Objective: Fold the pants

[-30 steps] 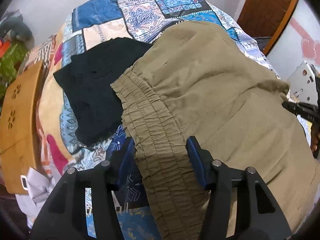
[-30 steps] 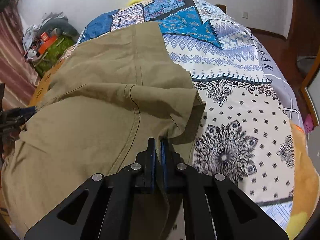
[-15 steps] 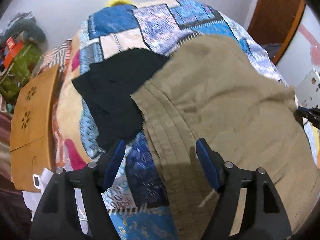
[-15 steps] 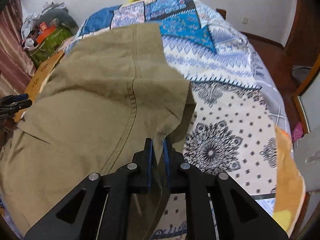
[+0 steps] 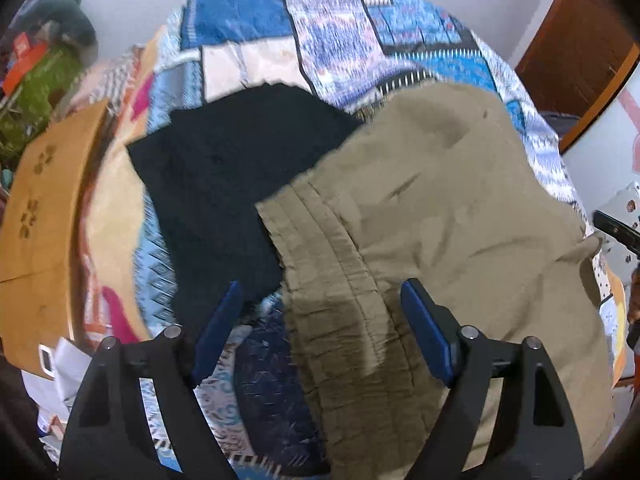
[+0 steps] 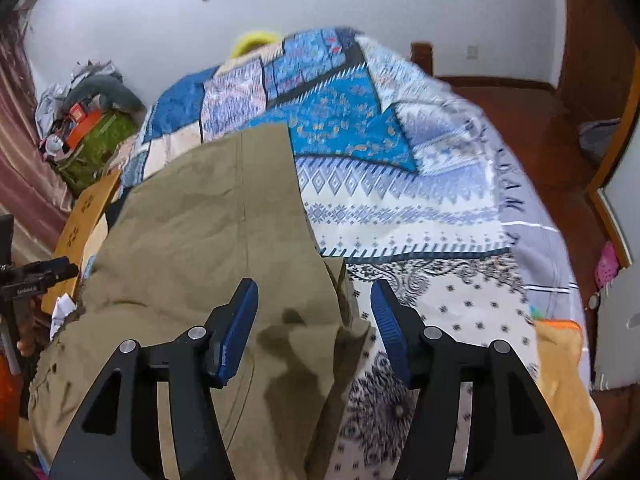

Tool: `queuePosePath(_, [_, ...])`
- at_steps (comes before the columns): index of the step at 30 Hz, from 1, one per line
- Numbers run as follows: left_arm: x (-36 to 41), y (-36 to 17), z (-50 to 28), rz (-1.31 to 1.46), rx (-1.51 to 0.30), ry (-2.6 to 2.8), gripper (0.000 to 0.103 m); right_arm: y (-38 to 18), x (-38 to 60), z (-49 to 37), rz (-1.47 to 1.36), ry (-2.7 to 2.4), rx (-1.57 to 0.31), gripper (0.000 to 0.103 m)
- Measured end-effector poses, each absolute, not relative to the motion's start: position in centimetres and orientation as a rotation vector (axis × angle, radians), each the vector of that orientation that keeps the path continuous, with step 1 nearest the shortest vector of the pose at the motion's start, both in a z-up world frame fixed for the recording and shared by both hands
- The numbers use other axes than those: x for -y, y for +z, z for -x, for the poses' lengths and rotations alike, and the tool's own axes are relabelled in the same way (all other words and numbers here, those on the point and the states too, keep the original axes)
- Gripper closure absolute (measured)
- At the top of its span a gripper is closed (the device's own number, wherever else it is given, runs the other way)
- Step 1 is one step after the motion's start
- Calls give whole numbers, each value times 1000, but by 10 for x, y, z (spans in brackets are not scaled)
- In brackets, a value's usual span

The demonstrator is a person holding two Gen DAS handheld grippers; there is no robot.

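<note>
The olive-khaki pants (image 5: 440, 216) lie folded on the patterned bed quilt (image 5: 256, 36). Their elastic waistband (image 5: 332, 280) runs under my left gripper (image 5: 324, 304), which is open and raised above the cloth, holding nothing. In the right wrist view the pants (image 6: 200, 248) fill the left half, and the hem corner (image 6: 340, 280) lies flat on the quilt (image 6: 420, 216). My right gripper (image 6: 314, 308) is open above that corner and holds nothing. The right gripper's tip also shows at the right edge of the left wrist view (image 5: 616, 232).
A black garment (image 5: 232, 168) lies on the quilt, left of the waistband and partly under the pants. A wooden bed board (image 5: 40, 216) borders the left side. Clutter and a green bag (image 6: 96, 136) sit by the wall. A wooden door (image 5: 576, 44) stands at the right.
My right gripper has opened and let go of the pants' hem corner. Both grippers have lifted and pulled back from the cloth, and the left jaws have spread wider.
</note>
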State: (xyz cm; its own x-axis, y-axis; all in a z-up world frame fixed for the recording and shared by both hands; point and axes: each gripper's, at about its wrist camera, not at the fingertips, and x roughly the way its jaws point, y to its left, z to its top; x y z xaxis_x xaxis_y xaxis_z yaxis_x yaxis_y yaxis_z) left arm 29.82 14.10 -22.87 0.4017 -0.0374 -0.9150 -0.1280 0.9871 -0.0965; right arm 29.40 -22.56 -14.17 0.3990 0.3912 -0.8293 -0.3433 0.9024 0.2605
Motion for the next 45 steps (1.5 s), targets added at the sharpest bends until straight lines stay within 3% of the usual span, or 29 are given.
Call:
queuePosePath(3, [-137,-246,-301,157,-1198,49,19,-166,217,-305,-64,500,-1149,48])
queuePosePath(7, [-141,-258,-301,195,-1203,77,7,-189,212,-308,-101,537,-1197,50])
queuePosePath(9, [-145,-261,-301,216,-1199,72,8,-194,210,-307,-107,552,-1205,57])
queuePosePath(11, [-145,-261,-299,199,-1180,87,8,-193,206,-304,-66,548,-1193,75])
queuePosePath(13, [-141,-257,-297,149,-1144,108,17,-194,202,-301,-15,531,-1182,87])
queuePosePath(17, [-130,-252,-294,56,-1090,160,24,-194,201,-295,21,525,-1144,90])
queuePosePath(27, [-143,-257,-294,105,-1118,146,21,-198,196,-296,90,503,-1156,91])
queuePosePath(33, [-146,-227,-285,64,-1071,153,21,-180,196,-301,165,491,-1159,87])
queuePosePath(36, [-153,-209,-286,45,-1032,157,20,-161,201,-301,171,482,-1110,80])
queuePosePath(39, [-165,-200,-298,61,-1014,167,18,-139,203,-303,141,491,-1044,64])
queuePosePath(41, [-173,-200,-309,73,-1019,181,17,-123,202,-307,112,495,-991,49])
queuePosePath(43, [-182,-204,-325,105,-1043,186,17,-111,196,-316,86,493,-951,40])
queuePosePath(45, [-191,-211,-341,148,-1069,180,16,-103,187,-329,60,505,-920,38])
